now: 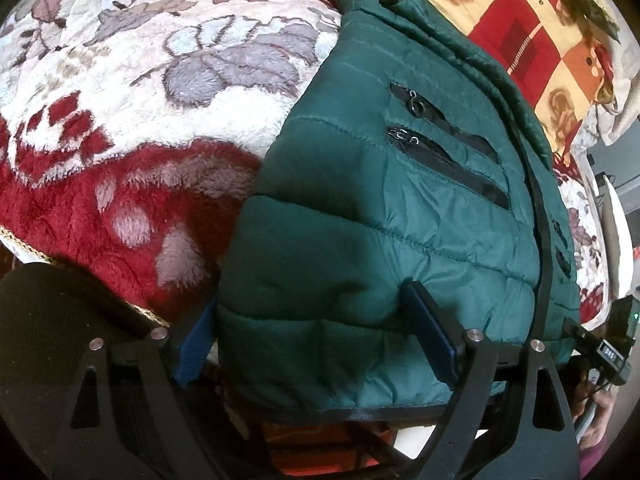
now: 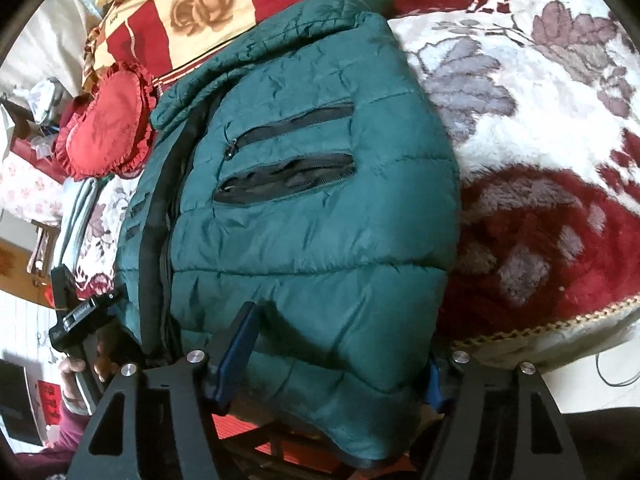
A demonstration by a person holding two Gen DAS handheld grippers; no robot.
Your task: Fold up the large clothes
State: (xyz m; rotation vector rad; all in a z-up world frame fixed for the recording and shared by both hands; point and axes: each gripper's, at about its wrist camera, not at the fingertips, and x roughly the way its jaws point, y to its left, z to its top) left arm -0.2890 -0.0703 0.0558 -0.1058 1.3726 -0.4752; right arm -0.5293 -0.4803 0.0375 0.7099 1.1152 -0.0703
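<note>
A dark green puffer jacket (image 1: 380, 200) lies folded on a fleece blanket (image 1: 120, 100), front up, with two black zip pockets showing. My left gripper (image 1: 314, 340) stands wide over the jacket's near-left hem corner; its blue pads (image 1: 432, 336) flank the puffy fabric without clearly squeezing it. In the right wrist view the jacket (image 2: 304, 240) fills the middle, and my right gripper (image 2: 336, 368) has its pads (image 2: 236, 352) dug into the near-right hem corner, fabric bulging between them. The hem hangs over the bed's edge below both grippers.
The red, white and grey floral blanket (image 2: 540, 120) covers the bed. A red and yellow checked pillow (image 1: 520, 20) lies behind the jacket, with a red frilled heart cushion (image 2: 104, 124) beside it. A person's hand (image 2: 80, 364) holds the other gripper's handle.
</note>
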